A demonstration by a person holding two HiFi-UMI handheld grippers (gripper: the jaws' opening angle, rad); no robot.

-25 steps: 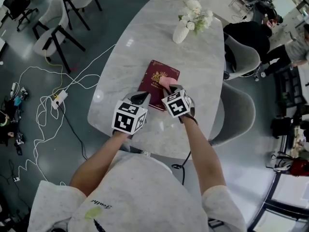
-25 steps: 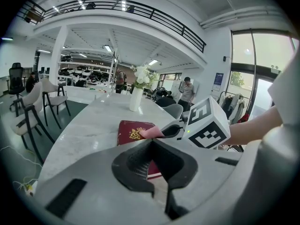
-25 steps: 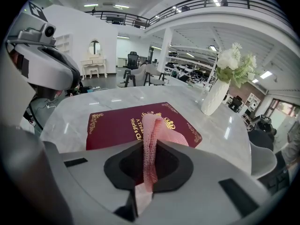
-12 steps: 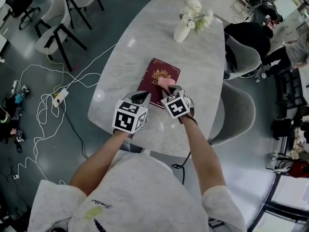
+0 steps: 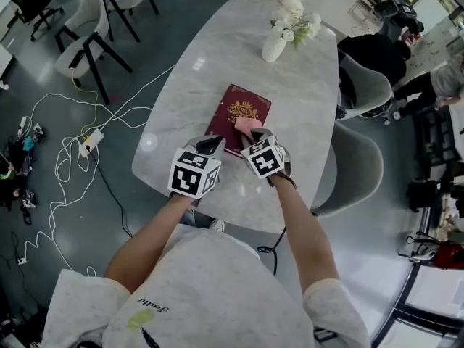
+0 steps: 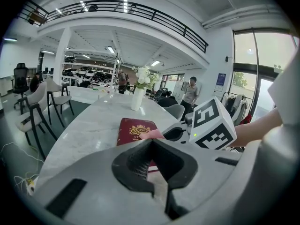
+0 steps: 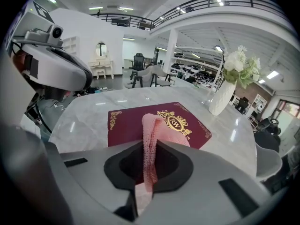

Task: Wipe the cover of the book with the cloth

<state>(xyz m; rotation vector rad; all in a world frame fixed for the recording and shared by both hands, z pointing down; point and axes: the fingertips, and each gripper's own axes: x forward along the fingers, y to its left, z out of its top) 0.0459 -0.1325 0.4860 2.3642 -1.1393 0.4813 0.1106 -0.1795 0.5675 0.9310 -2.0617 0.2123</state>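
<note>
Two grippers at near edge of book. Right gripper pinches pink cloth on cover. Left gripper jaws pressed together at near-left corner. Bare table left and right; vase far.

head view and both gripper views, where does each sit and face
Head view: on the person's head, steeply down at the book on the table; forearms and torso show.
Left gripper view: on the left gripper, facing along the table to the vase; jaws together.
Right gripper view: on the right gripper, facing across the book; jaws clamp the cloth.
Shared: all three show book and vase.
</note>
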